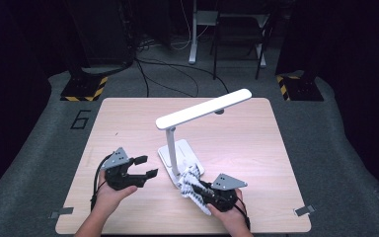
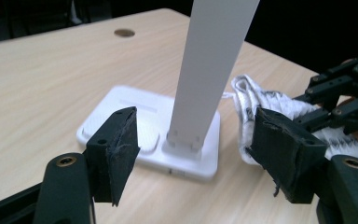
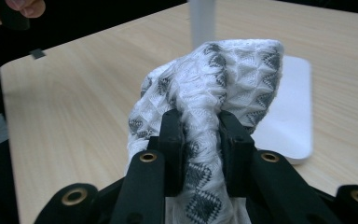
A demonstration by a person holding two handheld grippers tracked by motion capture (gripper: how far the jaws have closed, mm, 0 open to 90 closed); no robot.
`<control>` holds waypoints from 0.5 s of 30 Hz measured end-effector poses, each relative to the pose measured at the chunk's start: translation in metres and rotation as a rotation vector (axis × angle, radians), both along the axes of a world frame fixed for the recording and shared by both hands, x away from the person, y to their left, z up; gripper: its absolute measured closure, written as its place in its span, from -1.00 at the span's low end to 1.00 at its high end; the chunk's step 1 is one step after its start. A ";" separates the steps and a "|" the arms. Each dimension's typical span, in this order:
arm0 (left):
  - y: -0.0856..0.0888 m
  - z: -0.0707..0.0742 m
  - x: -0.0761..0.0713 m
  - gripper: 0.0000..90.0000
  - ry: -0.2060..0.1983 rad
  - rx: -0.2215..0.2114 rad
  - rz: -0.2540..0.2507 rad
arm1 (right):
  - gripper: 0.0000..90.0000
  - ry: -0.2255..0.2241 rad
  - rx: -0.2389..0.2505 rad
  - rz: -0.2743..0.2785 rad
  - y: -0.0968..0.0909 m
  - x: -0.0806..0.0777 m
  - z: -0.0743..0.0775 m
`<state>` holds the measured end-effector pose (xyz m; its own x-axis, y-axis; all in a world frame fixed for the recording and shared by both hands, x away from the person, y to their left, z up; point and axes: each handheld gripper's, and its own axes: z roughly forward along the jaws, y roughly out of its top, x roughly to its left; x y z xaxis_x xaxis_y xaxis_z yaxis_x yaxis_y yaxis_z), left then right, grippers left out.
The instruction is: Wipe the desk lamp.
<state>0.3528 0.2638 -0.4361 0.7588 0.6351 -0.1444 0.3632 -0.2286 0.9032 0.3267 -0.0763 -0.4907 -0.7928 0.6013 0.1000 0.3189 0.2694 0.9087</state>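
A white desk lamp (image 1: 177, 143) stands mid-table, its flat base (image 2: 144, 126) on the wood and its long head (image 1: 205, 108) slanting up to the right. A white cloth with a grey pattern (image 3: 209, 84) is bunched between the pads of my right gripper (image 3: 201, 154), which is shut on it just right of the lamp base; the cloth (image 1: 190, 180) touches the base's near corner. My left gripper (image 1: 147, 167) hovers to the left of the base, jaws wide apart and empty, pointing at the lamp post (image 2: 209, 70). From the left gripper view the cloth (image 2: 261, 100) and the right gripper (image 2: 340, 100) lie beyond the post.
The light wooden table (image 1: 128, 118) has bare surface behind and on both sides of the lamp. A small round hole (image 2: 124, 32) marks the tabletop far from the base. Grey floor, cables and dark stands lie beyond the table's far edge.
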 end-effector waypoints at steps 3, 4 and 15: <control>0.015 -0.014 -0.018 -0.30 0.029 0.028 0.011 | 0.63 0.017 -0.055 0.081 0.013 -0.003 -0.005; 0.019 -0.017 -0.020 -0.30 0.031 0.037 0.017 | 0.63 0.028 -0.068 0.090 0.016 -0.004 -0.006; 0.046 -0.043 -0.019 -0.20 0.123 0.001 0.085 | 0.60 0.005 -0.162 0.224 0.074 0.003 -0.016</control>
